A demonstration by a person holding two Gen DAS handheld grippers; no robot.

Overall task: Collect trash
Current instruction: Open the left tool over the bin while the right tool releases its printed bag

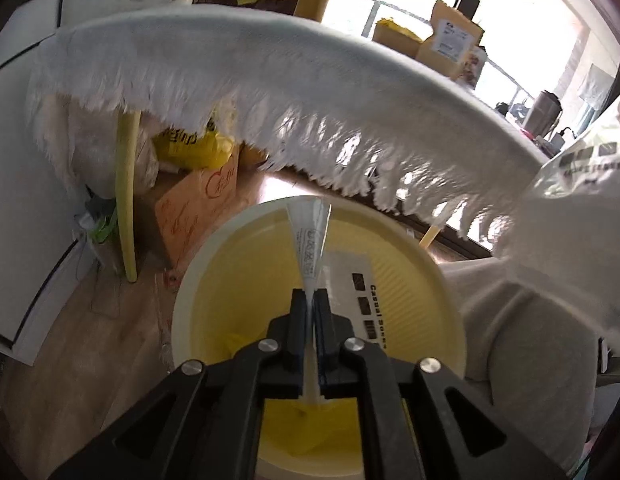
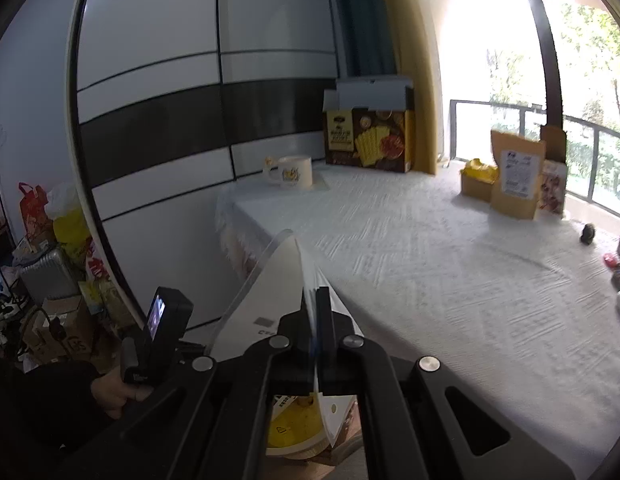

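The clear wrapper [image 1: 310,240] pinched in my left gripper [image 1: 310,300] hangs right over the bin [image 1: 441,292], jaws clenched on its narrow end so the rest fans forward above the opening. It is thin film, near weightless and limp, and slick too, so I judge a tight pinch on a bunched edge is the only hold that will keep; let go and it should flutter rather than drop straight. A flat printed packet [image 1: 365,300] already lies inside the bin against its wall. My right gripper [image 2: 311,300] has its jaws closed on a white packet [image 2: 270,292], stiffer, card-backed under a clear sleeve, light but springy, best gripped at the edge as now. It sits off the corner of the bed [image 2: 449,260], above the bin. Fringed cloth [image 1: 238,80] overhangs just behind the bin.
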